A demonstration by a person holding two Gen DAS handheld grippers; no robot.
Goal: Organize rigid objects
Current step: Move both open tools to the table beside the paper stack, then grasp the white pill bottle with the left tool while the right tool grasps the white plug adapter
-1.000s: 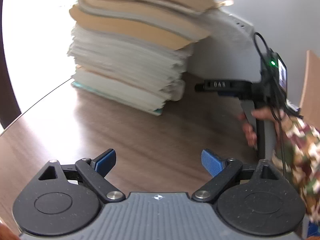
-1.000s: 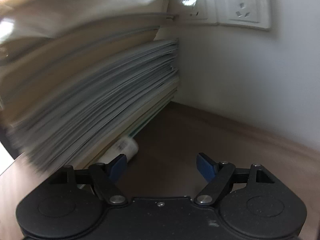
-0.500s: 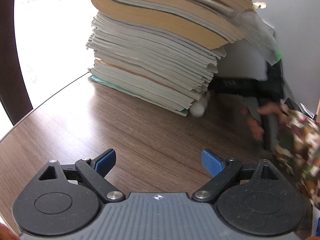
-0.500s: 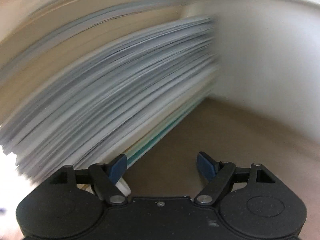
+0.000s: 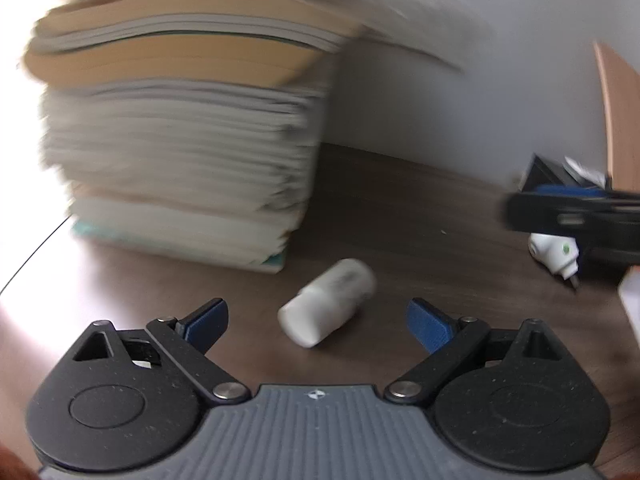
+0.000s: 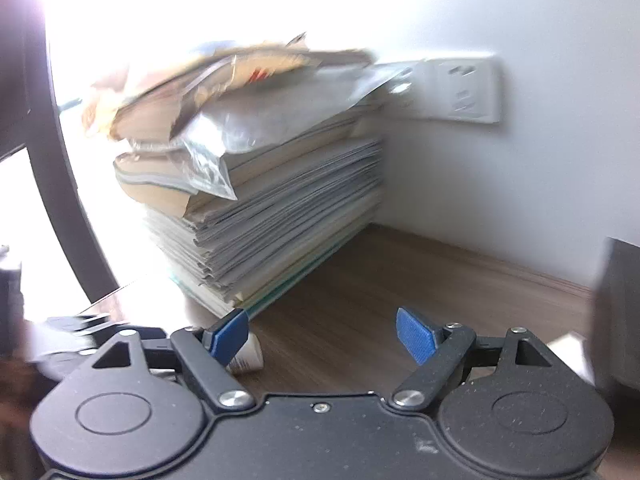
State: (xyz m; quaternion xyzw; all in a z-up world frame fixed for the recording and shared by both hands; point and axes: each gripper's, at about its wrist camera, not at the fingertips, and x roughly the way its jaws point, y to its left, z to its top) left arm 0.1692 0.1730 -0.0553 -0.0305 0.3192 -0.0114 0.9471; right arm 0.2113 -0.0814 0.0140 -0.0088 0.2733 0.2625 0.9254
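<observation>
A small white bottle (image 5: 328, 308) lies on its side on the dark wooden table (image 5: 400, 220), just right of the foot of a tall stack of books and papers (image 5: 180, 152). My left gripper (image 5: 318, 316) is open, its blue pads on either side of the bottle and clear of it. My right gripper (image 6: 322, 330) is opening, with only bare table between its pads. In the right wrist view the bottle (image 6: 248, 354) peeks out behind the left finger. The right gripper's black frame (image 5: 580, 220) shows blurred at the right edge of the left wrist view.
A white plug adapter with a green dot (image 5: 554, 252) lies at the right, below the right gripper's frame. Wall sockets (image 6: 460, 92) sit behind the stack. A dark box (image 6: 620, 312) stands at the far right. The table edge (image 5: 32, 256) curves off at the left.
The left gripper has closed in on the bottle, which now lies between its pads, clear of the stack. The right gripper has pulled back and up from the stack, and its jaws stand wider.
</observation>
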